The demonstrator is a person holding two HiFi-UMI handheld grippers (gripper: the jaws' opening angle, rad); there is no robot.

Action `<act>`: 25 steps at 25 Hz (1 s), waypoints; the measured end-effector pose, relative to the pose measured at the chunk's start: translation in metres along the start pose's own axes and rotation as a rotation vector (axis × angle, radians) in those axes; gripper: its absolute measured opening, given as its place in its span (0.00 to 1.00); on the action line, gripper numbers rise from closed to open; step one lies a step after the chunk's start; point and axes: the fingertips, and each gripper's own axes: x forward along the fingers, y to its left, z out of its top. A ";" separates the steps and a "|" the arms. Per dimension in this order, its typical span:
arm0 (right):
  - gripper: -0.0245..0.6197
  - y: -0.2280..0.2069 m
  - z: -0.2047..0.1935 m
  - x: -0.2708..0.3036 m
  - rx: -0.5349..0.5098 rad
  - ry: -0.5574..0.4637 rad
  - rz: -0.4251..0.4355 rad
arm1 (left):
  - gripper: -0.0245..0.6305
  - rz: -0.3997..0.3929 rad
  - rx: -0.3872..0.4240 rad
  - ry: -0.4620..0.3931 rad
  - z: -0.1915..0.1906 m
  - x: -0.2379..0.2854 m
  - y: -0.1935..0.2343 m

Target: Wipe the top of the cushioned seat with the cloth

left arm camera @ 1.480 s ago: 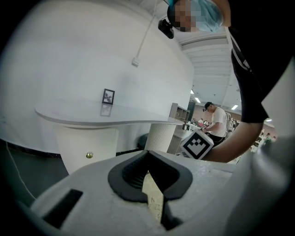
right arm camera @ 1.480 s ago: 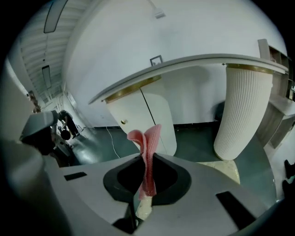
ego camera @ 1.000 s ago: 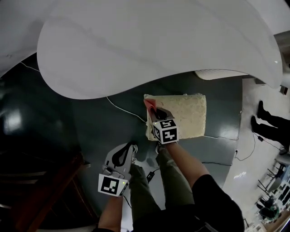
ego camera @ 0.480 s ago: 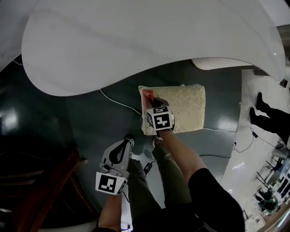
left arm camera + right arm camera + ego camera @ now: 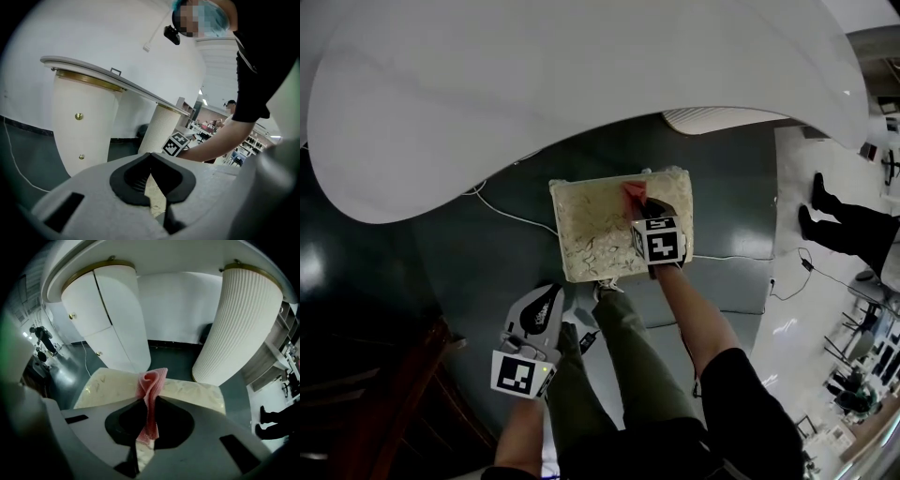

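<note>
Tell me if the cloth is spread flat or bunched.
Bunched. The cloth stands in crumpled, upright folds, pinched between the shut jaws of the right gripper over the seat, not laid flat.

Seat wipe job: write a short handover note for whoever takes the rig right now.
Right claw: shut on the pink cloth, over the far side of the seat, right of centre. Whether the cloth touches the top is unclear.
Left claw: shut, empty, low beside the person's leg, off the seat.
Done: cloth is gripped and at the seat.
Left: wipe the whole top; nothing shows which parts are already wiped.
</note>
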 end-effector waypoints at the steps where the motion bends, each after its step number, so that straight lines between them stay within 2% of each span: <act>1: 0.08 -0.016 -0.005 -0.003 0.002 0.008 -0.024 | 0.06 -0.008 0.001 -0.001 0.000 0.003 -0.002; 8: 0.08 -0.125 -0.035 -0.034 0.070 0.067 -0.190 | 0.06 -0.049 0.003 0.018 0.005 0.028 -0.020; 14: 0.08 -0.165 -0.062 -0.050 0.109 0.122 -0.272 | 0.06 -0.077 0.021 0.030 0.009 0.038 -0.027; 20: 0.08 -0.157 -0.054 -0.066 0.142 0.051 -0.275 | 0.06 -0.089 0.044 0.034 0.014 0.029 -0.027; 22: 0.08 -0.138 -0.044 -0.072 0.159 -0.001 -0.236 | 0.06 -0.090 0.048 0.036 0.014 0.022 -0.025; 25: 0.08 -0.088 -0.032 -0.074 0.231 -0.093 -0.124 | 0.06 -0.088 0.051 0.028 0.017 0.009 -0.021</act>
